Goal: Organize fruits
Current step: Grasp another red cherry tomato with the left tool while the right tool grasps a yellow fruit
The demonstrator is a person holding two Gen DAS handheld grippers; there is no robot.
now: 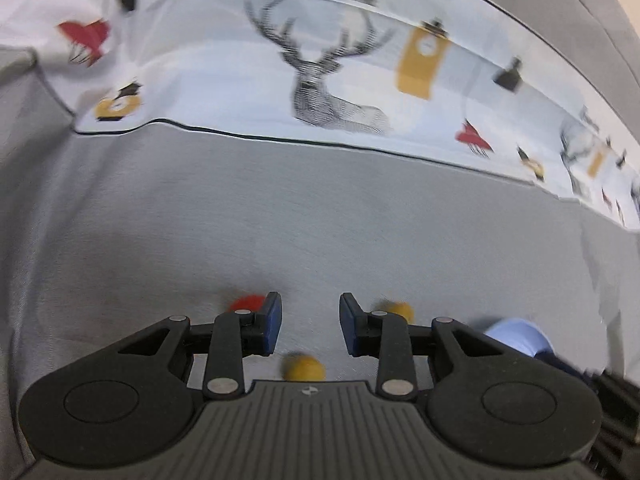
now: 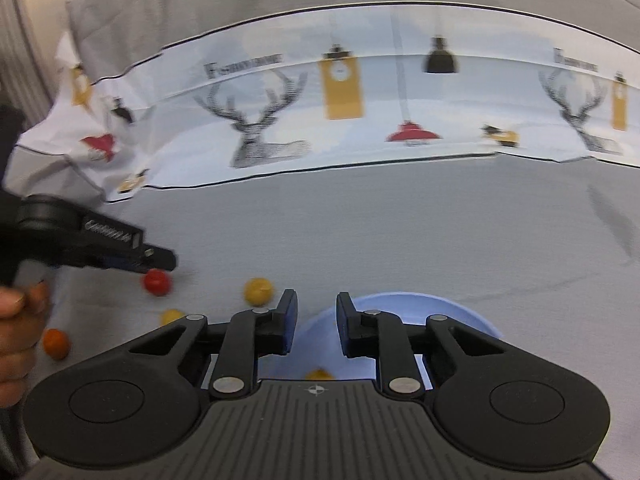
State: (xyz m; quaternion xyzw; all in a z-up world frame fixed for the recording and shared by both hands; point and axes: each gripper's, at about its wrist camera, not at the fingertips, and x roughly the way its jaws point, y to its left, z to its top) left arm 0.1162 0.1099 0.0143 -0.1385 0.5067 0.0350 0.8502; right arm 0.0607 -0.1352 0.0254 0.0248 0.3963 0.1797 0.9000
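Note:
Small round fruits lie on a grey cloth. In the left wrist view my left gripper [image 1: 310,326] is open and empty, above a yellow fruit [image 1: 303,367], with a red fruit [image 1: 247,303] behind its left finger and another yellow fruit [image 1: 398,310] behind its right finger. In the right wrist view my right gripper [image 2: 316,326] is open and empty over a light blue bowl [image 2: 448,312] that holds a yellow fruit [image 2: 319,374]. The left gripper [image 2: 160,258] shows there at the left, its tip just above the red fruit [image 2: 157,282]. Yellow fruits [image 2: 259,290] [image 2: 172,315] and an orange fruit [image 2: 56,343] lie nearby.
A white printed cloth with deer and lamps [image 1: 320,80] lies across the far side; it also shows in the right wrist view [image 2: 340,100]. The blue bowl's edge [image 1: 520,336] shows at the lower right of the left wrist view. A hand [image 2: 20,320] holds the left gripper.

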